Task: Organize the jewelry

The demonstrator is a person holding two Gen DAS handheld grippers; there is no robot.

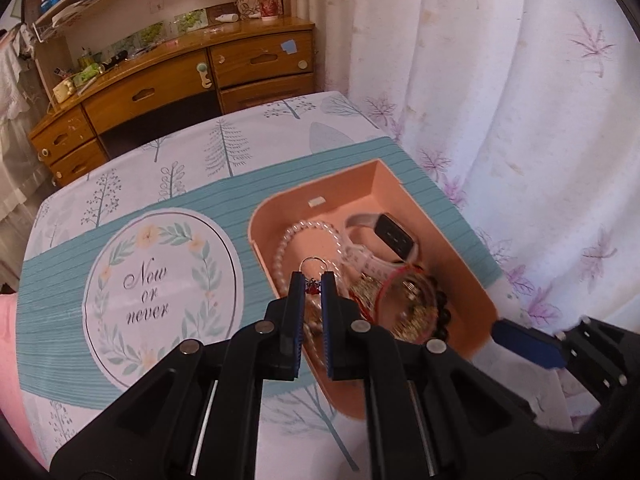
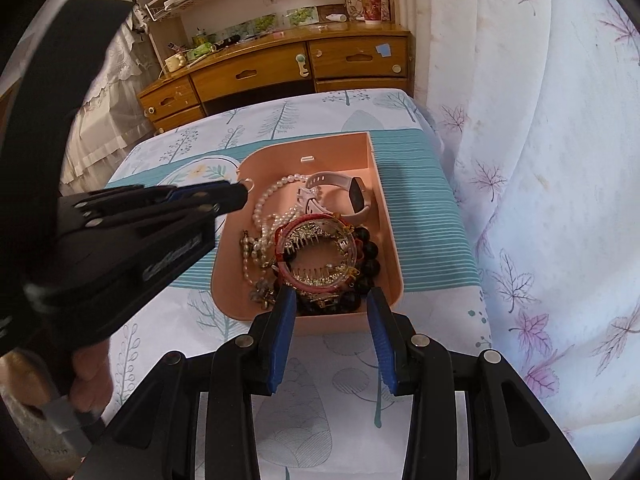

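Left wrist view: the left gripper (image 1: 312, 280) clenches a small ringed charm (image 1: 313, 283) over the pink tray (image 1: 472, 280).
The right gripper (image 2: 332, 300) hangs half-open, empty, at the tray's near wall.

Both wrist views downward, sharing tray (image 1: 476, 276)

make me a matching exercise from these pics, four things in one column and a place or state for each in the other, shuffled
Things
1. left gripper
2. right gripper
3. smartwatch
4. paper cup

Places or states
A. on the wooden desk in the background
B. lying at the far end of the pink tray
C. open, empty, at the tray's near wall
D. shut on a small ring charm, above the tray

Pairs: 1-D, 2-C, 3-B, 4-A
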